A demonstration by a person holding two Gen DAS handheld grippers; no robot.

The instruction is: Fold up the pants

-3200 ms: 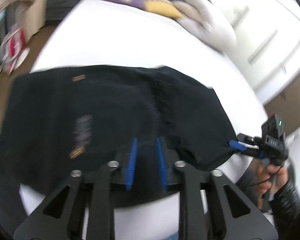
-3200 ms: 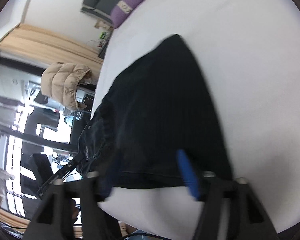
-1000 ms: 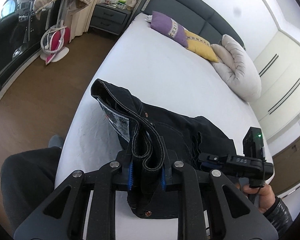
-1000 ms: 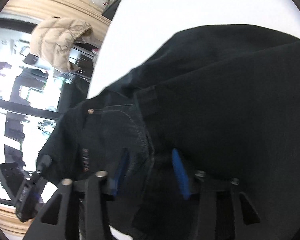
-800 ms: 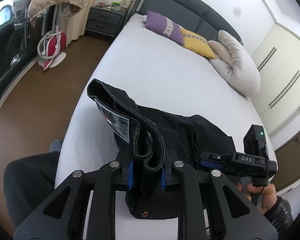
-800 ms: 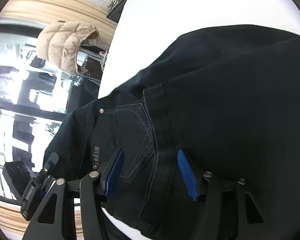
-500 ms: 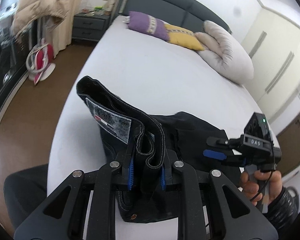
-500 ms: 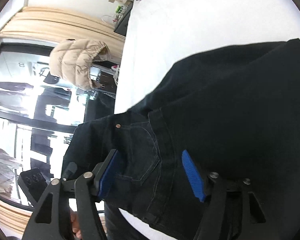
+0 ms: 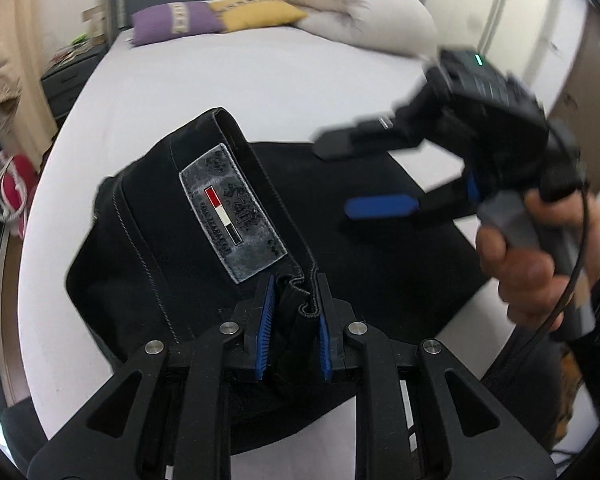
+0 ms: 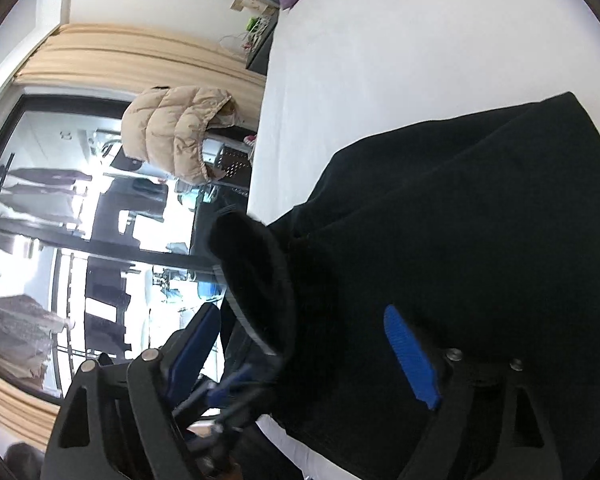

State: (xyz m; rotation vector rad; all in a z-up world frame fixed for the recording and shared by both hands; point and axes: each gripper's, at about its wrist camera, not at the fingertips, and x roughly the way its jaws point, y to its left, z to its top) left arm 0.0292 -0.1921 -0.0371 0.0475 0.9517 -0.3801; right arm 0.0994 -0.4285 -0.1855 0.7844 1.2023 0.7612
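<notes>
Black pants [image 9: 172, 256] lie bunched on the white bed [image 9: 260, 92], their waistband lifted so the grey brand patch [image 9: 232, 212] faces me. My left gripper [image 9: 294, 304] is shut on a fold of that waistband near the bed's front edge. In the left wrist view my right gripper [image 9: 360, 176] hovers above the flat dark cloth to the right, a hand around its handle; its jaws are opening and nothing is pinched between them. In the right wrist view the pants [image 10: 480, 248] fill the lower right beneath my right gripper [image 10: 296, 340], with the raised waistband standing between its wide blue pads.
Purple [image 9: 172, 26] and yellow [image 9: 256, 12] pillows and a white duvet roll [image 9: 364, 20] lie at the head of the bed. A beige puffer jacket [image 10: 176, 132] hangs by the window left of the bed. Wooden floor runs along the bed's left side.
My left gripper has carried the waistband to the right and rolled, turning the brand patch up. My right gripper has let go of the pants, spread its jaws and risen off the cloth.
</notes>
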